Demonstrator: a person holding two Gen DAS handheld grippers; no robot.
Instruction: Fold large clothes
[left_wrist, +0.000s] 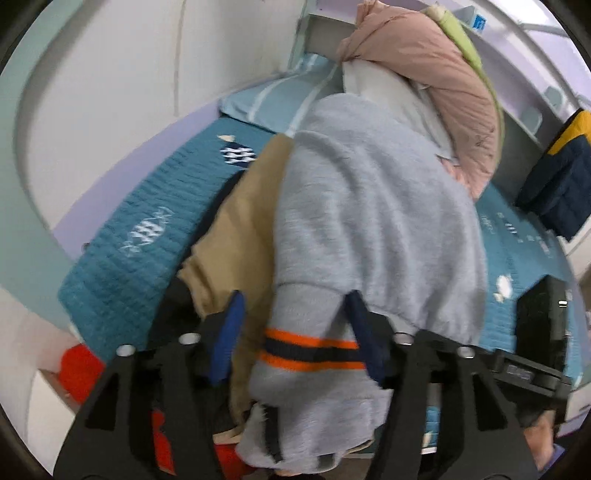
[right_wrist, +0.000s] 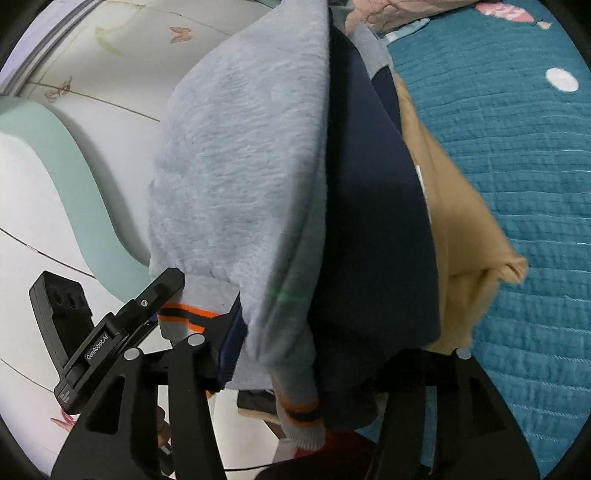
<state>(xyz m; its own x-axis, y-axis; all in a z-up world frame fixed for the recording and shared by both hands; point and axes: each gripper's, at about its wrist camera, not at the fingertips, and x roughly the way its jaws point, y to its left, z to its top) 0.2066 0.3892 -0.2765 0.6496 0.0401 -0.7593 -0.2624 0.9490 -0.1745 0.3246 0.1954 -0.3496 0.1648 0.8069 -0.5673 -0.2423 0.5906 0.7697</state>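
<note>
A grey fleece sweater (left_wrist: 373, 221) with tan, navy and orange-striped parts is lifted over the teal quilted bed (left_wrist: 140, 229). My left gripper (left_wrist: 295, 310) is shut on its cuffed grey edge; the orange-and-navy striped band (left_wrist: 310, 354) hangs between the blue fingertips. In the right wrist view the same sweater (right_wrist: 236, 155) hangs in front, its navy panel (right_wrist: 373, 229) and tan panel (right_wrist: 461, 221) beside it. My right gripper (right_wrist: 314, 332) is shut on the bunched grey and navy cloth. The left gripper (right_wrist: 155, 299) also shows there, clamped on a striped cuff.
A pink duvet (left_wrist: 432, 74) and a light blue striped pillow (left_wrist: 273, 96) lie at the head of the bed. A navy and yellow garment (left_wrist: 565, 173) hangs at right. A red object (left_wrist: 81, 365) sits below the bed edge. White wall panels are on the left.
</note>
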